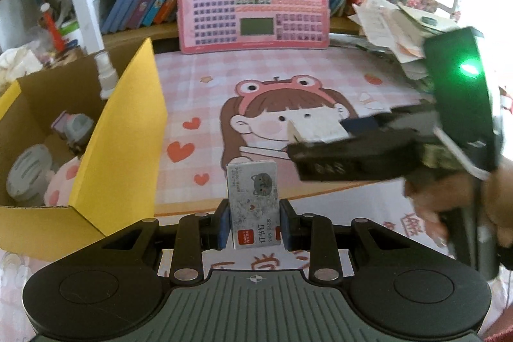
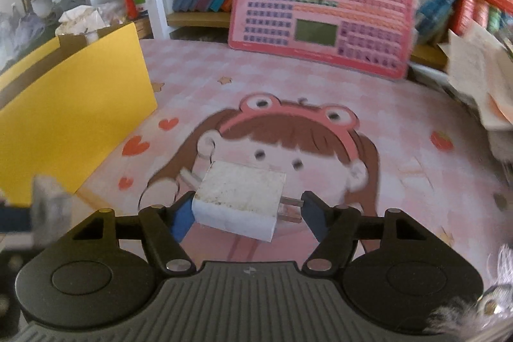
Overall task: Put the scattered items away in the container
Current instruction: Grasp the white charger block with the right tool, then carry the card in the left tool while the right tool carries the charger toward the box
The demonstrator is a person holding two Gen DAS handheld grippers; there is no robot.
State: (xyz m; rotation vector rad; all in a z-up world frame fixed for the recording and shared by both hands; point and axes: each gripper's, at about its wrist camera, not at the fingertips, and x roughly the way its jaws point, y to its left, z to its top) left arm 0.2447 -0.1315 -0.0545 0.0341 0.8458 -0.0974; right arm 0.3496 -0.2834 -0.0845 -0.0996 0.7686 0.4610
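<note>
The cardboard box (image 1: 105, 156) with yellow flaps stands at the left of the counter (image 1: 320, 79), which is covered by a pink cartoon mat. It already holds several things: a round white tin (image 1: 29, 172), a small grey and lilac gadget (image 1: 75, 125), something pink with hearts (image 1: 62, 185) and a white spray bottle (image 1: 107, 72) standing against its far wall. So a good part of the tidying looks done.

The left gripper (image 1: 255, 221) is narrow, clamped on a small box of staples (image 1: 253, 202) that stands upright between its blue pads, clear of the mat. It sits just to the right of the box's near yellow flap, so it seems ready to be carried over the rim and dropped in.

The right gripper (image 2: 247, 213) has a white plug adapter (image 2: 240, 201) between its pads. The left pad touches the adapter's body and the right pad meets the tips of its metal prongs (image 2: 290, 204). Whether the adapter is lifted or lying on the mat I cannot tell for sure.

On the open mat I see no other loose item. Papers (image 1: 394, 28) are heaped at the right edge, and a pink chart board (image 1: 255, 2) leans against the bookshelf; whether these count as part of the job is unclear. What is left, by my reading, is to put these two pieces in the box.
</note>
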